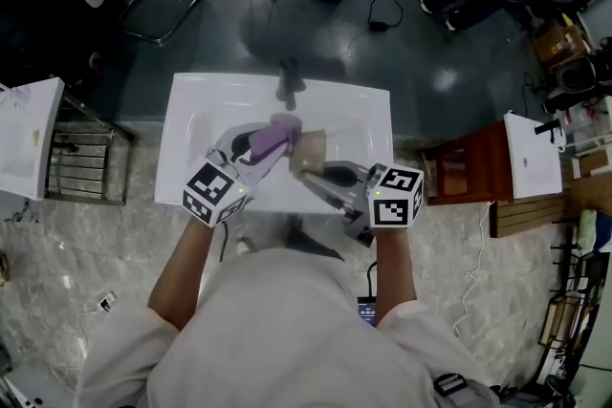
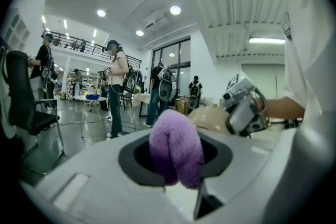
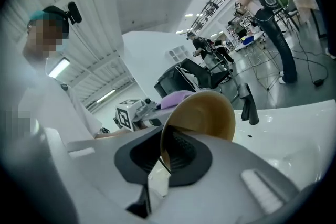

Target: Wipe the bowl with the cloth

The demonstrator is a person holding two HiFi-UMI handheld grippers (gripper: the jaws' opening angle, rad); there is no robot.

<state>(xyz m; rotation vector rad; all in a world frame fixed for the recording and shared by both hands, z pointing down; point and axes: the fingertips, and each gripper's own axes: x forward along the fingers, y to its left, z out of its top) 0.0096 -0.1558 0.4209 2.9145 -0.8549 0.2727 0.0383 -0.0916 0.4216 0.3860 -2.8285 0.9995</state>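
i read this as the wiping step itself: both things are in hand and brought together over the white ceramic sink (image 1: 182,119), just in front of its dark faucet (image 1: 287,83). my left gripper (image 1: 258,151) is clamped on the fluffy purple cloth (image 1: 272,139). in the left gripper view the cloth (image 2: 176,147) bulges up between the jaws as a soft folded wad, pinched at its base. my right gripper (image 1: 313,175) is closed on the rim of the tan round bowl (image 1: 309,152). the right gripper view shows the thin wall of the bowl (image 3: 205,113) caught between the jaws, tipped on its side with its hollow turned toward that gripper. from the head view the cloth lies just beside the bowl's left edge, on its outer, domed side. i cannot tell whether they actually touch

the next move, as i judge it, calls for pressing the wad against the bowl and sweeping it round the curve, or turning the bowl so the cloth can reach inside. the bowl looks smooth, hard and matte, and a grip on such a thin rim could let it pivot under sideways pressure, so i would go with light strokes. the cloth is plush and yielding, so it should mould to the curve easily
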